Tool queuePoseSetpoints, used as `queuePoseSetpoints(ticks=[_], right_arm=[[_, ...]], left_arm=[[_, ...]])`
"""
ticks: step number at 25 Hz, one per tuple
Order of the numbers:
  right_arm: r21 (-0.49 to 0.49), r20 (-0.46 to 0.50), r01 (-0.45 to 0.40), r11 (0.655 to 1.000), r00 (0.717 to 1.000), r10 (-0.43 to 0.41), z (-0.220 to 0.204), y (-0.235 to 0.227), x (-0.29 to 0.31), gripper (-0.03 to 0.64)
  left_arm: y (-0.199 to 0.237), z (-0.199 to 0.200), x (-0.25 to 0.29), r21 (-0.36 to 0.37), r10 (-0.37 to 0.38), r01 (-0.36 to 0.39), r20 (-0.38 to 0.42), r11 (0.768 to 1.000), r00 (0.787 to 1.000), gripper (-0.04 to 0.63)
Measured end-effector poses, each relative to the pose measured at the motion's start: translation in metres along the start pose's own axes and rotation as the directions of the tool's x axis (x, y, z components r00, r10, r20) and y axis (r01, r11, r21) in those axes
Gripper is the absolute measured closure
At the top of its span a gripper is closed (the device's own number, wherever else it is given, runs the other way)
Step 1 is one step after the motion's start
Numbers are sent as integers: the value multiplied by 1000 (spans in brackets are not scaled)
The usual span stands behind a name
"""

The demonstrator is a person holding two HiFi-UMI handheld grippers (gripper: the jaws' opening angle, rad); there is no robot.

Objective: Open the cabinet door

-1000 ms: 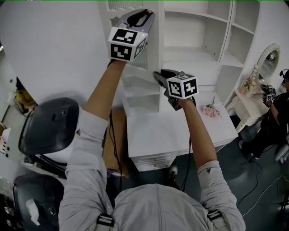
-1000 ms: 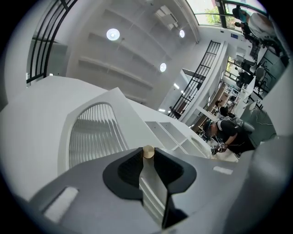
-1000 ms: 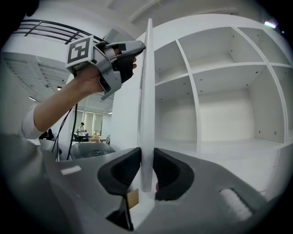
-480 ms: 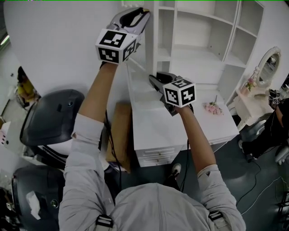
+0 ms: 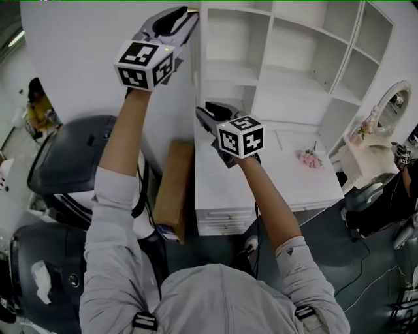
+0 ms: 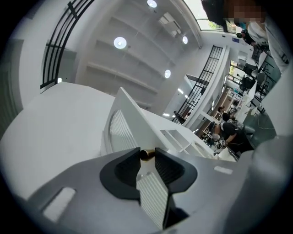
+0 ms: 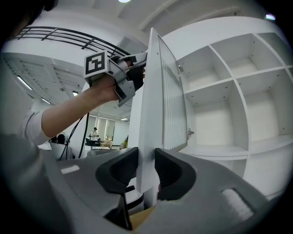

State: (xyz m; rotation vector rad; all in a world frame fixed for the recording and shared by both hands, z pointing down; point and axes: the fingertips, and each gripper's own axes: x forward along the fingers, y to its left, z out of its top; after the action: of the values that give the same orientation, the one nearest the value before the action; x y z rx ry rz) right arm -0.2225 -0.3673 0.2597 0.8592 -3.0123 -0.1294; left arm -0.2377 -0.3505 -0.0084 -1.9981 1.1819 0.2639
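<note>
The white louvred cabinet door [image 5: 196, 72] stands swung out, edge-on in the head view. My left gripper [image 5: 180, 14] is at its top corner; in the left gripper view the door [image 6: 122, 130] runs between the jaws with a small brass knob [image 6: 147, 154] at the tips of the left gripper [image 6: 147, 156]. My right gripper [image 5: 206, 112] straddles the door's free edge [image 7: 151, 105] lower down, seen in the right gripper [image 7: 146, 161] view. Both pairs of jaws have just been opening, with the door between them and no firm press visible.
Open white shelves [image 5: 294, 65] fill the cabinet behind the door. A white desk [image 5: 261, 186] with pink flowers [image 5: 308, 158] lies below. A cardboard box [image 5: 171, 189] leans at the desk's left; black chairs [image 5: 68, 166] stand further left. A mirror [image 5: 392, 104] is at the right.
The door has swung further out to the left, from showing its slats to edge-on. Both grippers moved left with it, and more of the shelves shows.
</note>
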Motion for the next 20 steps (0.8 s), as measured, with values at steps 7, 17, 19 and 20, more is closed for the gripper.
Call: queuePoseSetpoints(ticks=[7,17,19,20], right_arm=[[2,-43,-12,1000,999,13,-3,19,22,494],[-68,-20,20,998,1000,-22,-3,0,-27,548],[-82,-34,73,994,997,-76,-14,-20,-52,588],[-87,-40,94,992,994,-98,-20,-30,-66,607]], left_arm=[[23,-8,-21,-48,14,-15,-11,999,1000,488],[-17,-17,-49,14,31,-29,-182,999,983,579],[-40,-29,-61,-2,29,-31,-227,1000,973,578],[-51,-33,-66,-19,32,-38,-232,999,972,578]])
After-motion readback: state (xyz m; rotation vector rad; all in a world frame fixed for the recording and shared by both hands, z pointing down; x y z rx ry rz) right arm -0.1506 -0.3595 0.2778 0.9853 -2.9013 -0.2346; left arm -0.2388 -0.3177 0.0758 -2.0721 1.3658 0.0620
